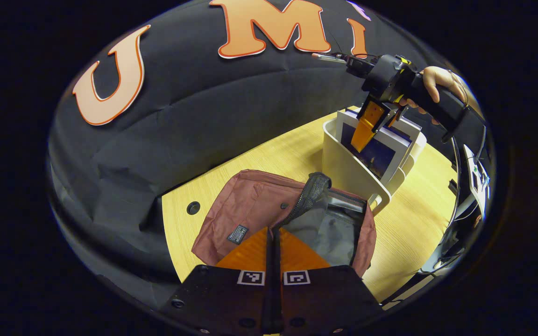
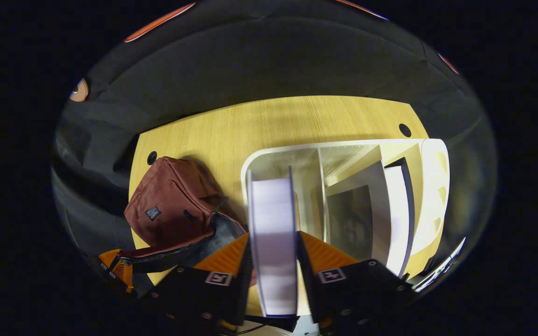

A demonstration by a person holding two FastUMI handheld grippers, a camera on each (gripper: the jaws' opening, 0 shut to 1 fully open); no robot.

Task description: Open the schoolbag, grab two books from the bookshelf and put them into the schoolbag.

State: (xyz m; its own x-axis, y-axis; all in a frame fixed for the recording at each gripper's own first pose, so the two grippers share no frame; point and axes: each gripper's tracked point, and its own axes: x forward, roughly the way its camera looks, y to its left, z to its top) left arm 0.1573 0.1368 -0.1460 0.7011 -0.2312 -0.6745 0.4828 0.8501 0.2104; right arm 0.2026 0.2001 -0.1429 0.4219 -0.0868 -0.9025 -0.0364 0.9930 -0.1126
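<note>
Maroon fabric schoolbag lies unzipped on the light wooden table, grey lining showing, at 12 o'clock from the left gripper. Left gripper's fingers are pressed together on the bag's zipper edge. White plastic bookshelf stands at 2 o'clock of the bag. Right gripper clamps a white-paged book standing in the shelf's nearest slot; a second book sits at 3 o'clock.
</note>
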